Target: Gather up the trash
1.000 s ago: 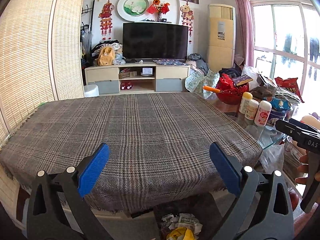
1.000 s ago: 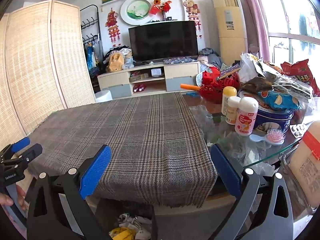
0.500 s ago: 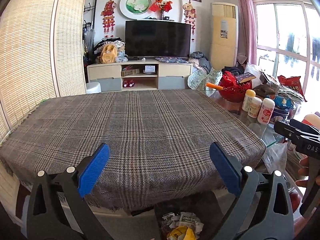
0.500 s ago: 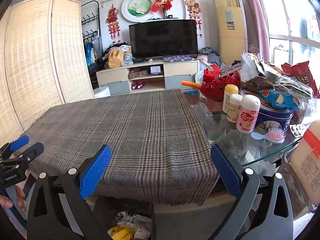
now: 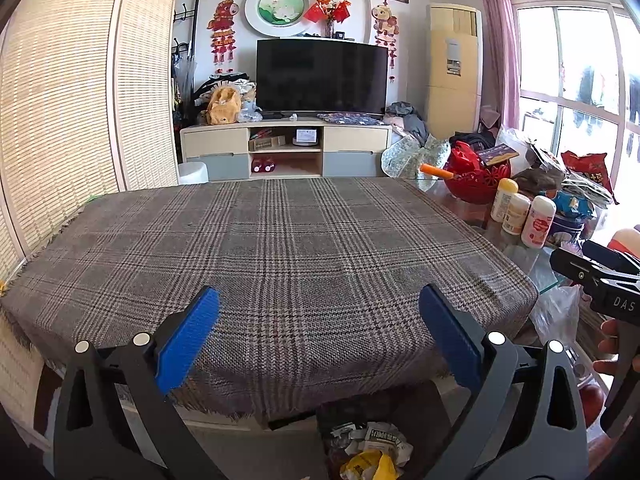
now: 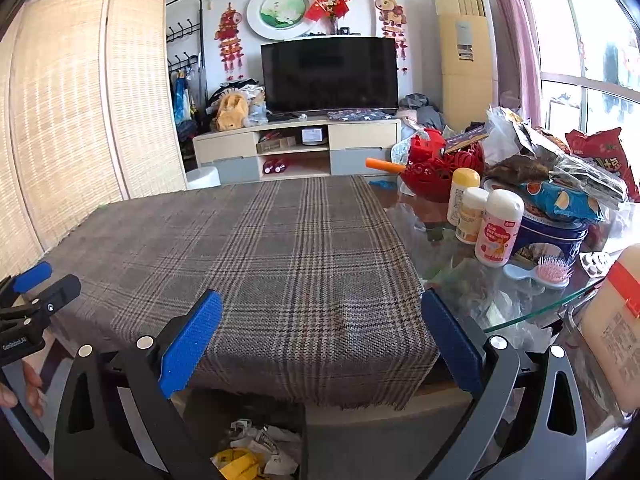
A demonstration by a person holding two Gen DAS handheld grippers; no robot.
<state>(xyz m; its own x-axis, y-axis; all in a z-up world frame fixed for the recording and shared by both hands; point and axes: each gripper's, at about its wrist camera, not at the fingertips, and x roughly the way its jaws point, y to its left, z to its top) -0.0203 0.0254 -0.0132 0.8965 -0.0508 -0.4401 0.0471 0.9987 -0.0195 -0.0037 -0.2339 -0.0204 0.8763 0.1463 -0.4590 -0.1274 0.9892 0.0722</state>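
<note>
While you hold both grippers at the near edge of the bench [image 5: 532, 276], each stands with its jaws wide and nothing between them. Your left gripper [image 5: 318, 336] looks across the plaid cloth [image 5: 280, 248]; your right gripper [image 6: 322, 338] sits further right, over the cloth's corner and the bare glass. The trash [image 5: 368, 452] lies below the bench edge, in a dark bin [image 6: 208, 408] just under both grippers: crumpled white paper and a yellow wrapper [image 6: 236, 462]. On the glass to your right stand three bottles [image 6: 498, 228], a blue tin [image 6: 552, 236], a pink brush [image 6: 554, 272] and snack bags [image 6: 600, 156], well apart from the bin.
</note>
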